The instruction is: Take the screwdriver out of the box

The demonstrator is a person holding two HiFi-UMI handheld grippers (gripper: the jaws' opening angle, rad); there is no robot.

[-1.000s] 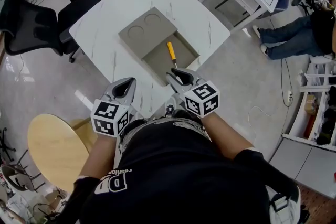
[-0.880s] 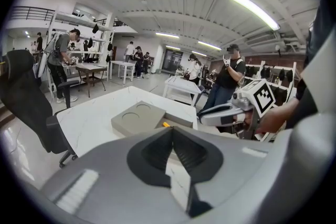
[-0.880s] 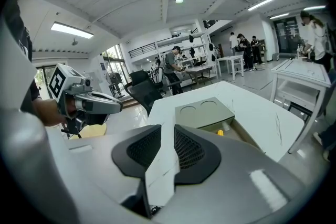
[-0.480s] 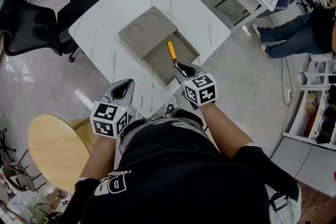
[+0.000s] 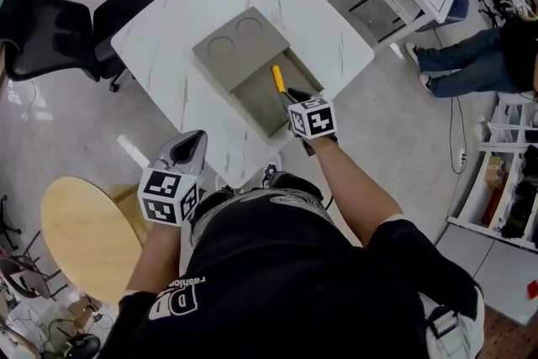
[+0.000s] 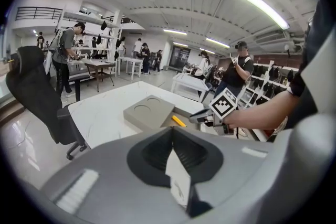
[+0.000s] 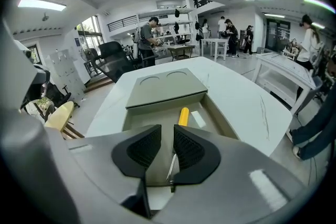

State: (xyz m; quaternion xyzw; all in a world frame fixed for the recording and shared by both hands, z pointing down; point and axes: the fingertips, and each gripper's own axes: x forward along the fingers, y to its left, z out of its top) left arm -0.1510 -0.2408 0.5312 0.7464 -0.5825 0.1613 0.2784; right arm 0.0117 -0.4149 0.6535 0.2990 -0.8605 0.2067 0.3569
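One table (image 5: 193,21), one box (image 5: 252,97) on it, open half at 5 o'clock of its lid. Two grippers: right gripper (image 7: 167,131) hovers over that half, jaws slightly parted, holding nothing. Left gripper (image 6: 170,134) sits at 7 o'clock, pinched closed, empty. One screwdriver (image 5: 276,78) inside the box: looks light and stiff with a probably slick shaft, so I'd grab the yellow handle.
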